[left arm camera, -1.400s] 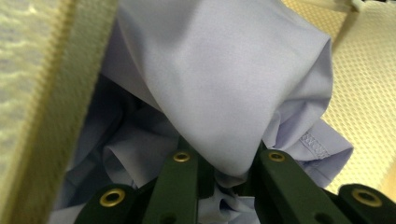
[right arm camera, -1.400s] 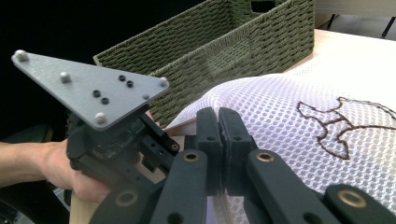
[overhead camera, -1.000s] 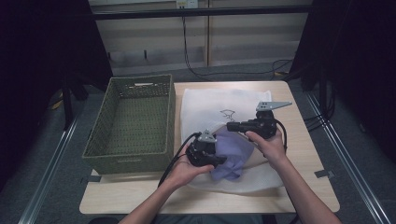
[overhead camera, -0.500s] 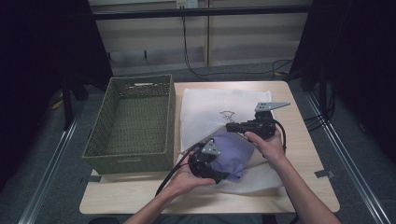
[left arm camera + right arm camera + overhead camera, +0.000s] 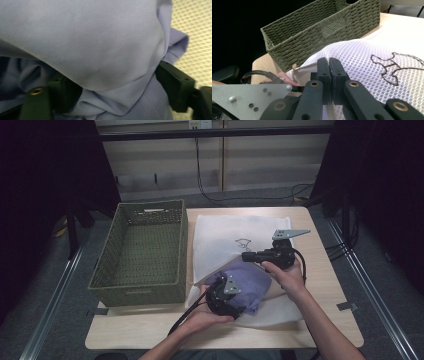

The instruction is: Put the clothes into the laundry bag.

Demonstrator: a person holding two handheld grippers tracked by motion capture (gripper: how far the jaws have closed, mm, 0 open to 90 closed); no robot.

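Observation:
A white mesh bag with a brown stitched figure lies flat on the table. My right gripper is shut on the bag's opening edge and holds it lifted. A lavender garment is bunched at that opening. My left gripper reaches into the bunch from the near side. In the left gripper view the garment bulges over and between my left gripper's jaws. They have just been closing, stand apart, and the cloth lies loosely between them.
A green woven basket stands open and empty at the table's left, close beside the bag; its wall rises just past my right gripper. Bare wooden tabletop shows to the right and along the near edge.
My left hand has sunk a little toward the near edge and right, and its jaws stand wider around the garment. The right gripper has kept still on the bag's edge.

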